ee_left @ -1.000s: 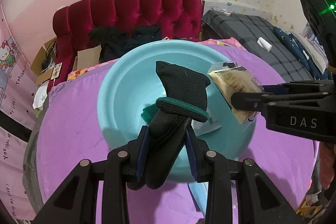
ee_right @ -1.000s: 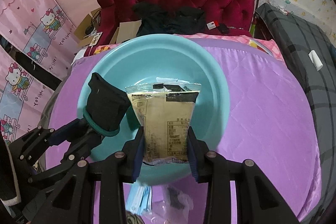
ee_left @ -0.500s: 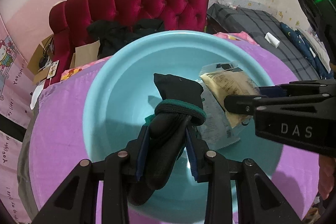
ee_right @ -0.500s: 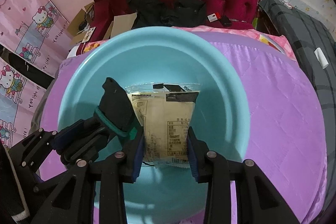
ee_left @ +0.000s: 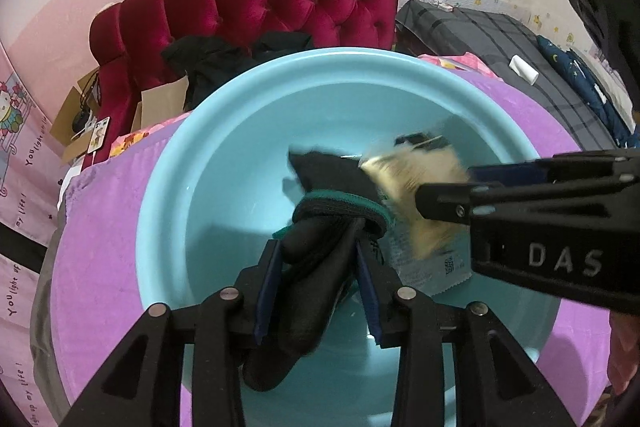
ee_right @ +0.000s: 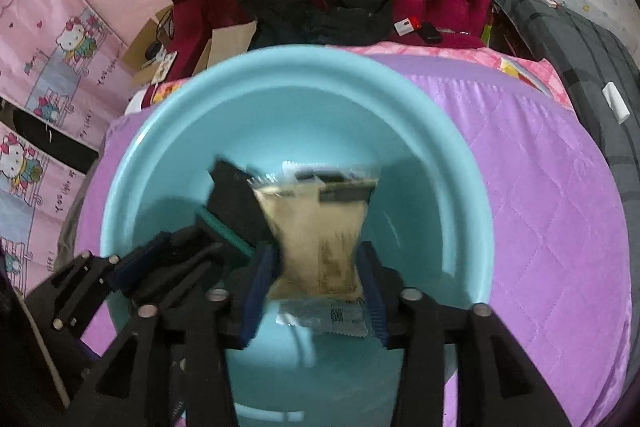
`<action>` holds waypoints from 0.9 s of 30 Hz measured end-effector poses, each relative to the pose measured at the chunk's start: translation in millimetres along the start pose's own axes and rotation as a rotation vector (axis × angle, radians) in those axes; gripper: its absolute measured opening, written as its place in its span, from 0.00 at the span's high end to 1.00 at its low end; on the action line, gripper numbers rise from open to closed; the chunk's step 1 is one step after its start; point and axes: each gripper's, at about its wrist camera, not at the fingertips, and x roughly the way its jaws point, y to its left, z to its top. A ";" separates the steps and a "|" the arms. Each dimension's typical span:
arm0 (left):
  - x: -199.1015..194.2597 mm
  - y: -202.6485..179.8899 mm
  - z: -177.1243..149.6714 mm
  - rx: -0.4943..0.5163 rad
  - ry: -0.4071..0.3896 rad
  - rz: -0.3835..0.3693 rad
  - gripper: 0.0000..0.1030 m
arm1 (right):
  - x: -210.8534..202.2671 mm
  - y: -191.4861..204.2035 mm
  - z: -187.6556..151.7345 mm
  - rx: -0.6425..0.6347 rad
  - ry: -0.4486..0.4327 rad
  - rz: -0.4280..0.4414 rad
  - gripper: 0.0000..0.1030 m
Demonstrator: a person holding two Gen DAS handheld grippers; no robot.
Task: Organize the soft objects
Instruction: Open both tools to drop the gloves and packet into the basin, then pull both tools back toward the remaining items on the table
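The left gripper (ee_left: pixel 316 279) has just been opening, its fingers (ee_left: pixel 267 283) released around a black glove (ee_left: pixel 320 227). The right gripper (ee_right: pixel 316 291) has likewise been opening, loose around a tan packet (ee_right: pixel 316 235) (blurred). Both hang inside the blue basin (ee_right: pixel 420 131) on the purple bed cover (ee_right: pixel 540 207).

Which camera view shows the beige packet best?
The right wrist view: the beige packet faces the camera, centred between the right tool pads above the blue basin, only slightly blurred. In the left wrist view it is a motion-smeared patch, partly behind the right tool.
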 end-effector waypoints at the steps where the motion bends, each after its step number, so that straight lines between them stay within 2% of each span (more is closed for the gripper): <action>1: -0.5 -0.9 0.0 0.002 -0.001 0.003 0.25 | -3.4 0.0 1.0 -0.001 -0.010 -0.008 0.41; 2: -1.0 -1.6 -0.1 0.004 0.000 0.001 0.17 | -6.4 0.4 2.0 -0.002 -0.018 -0.012 0.31; 3: -1.6 -2.5 0.2 0.004 0.001 0.007 0.08 | -10.2 0.4 2.7 -0.004 -0.028 -0.014 0.25; 5: -3.8 -2.5 1.1 0.002 -0.010 0.041 0.04 | -16.4 0.5 3.1 -0.010 -0.044 -0.030 0.04; 6: -5.3 -1.3 1.1 -0.001 -0.017 0.047 0.00 | -19.3 0.3 2.4 -0.014 -0.053 -0.039 0.01; 11: -15.5 0.6 -1.5 -0.005 -0.037 0.079 0.00 | -24.3 -0.5 -5.7 -0.014 -0.050 -0.066 0.00; 27: -58.4 -7.9 -36.2 -0.036 -0.053 0.070 0.00 | -57.9 3.7 -54.6 -0.019 -0.065 -0.090 0.00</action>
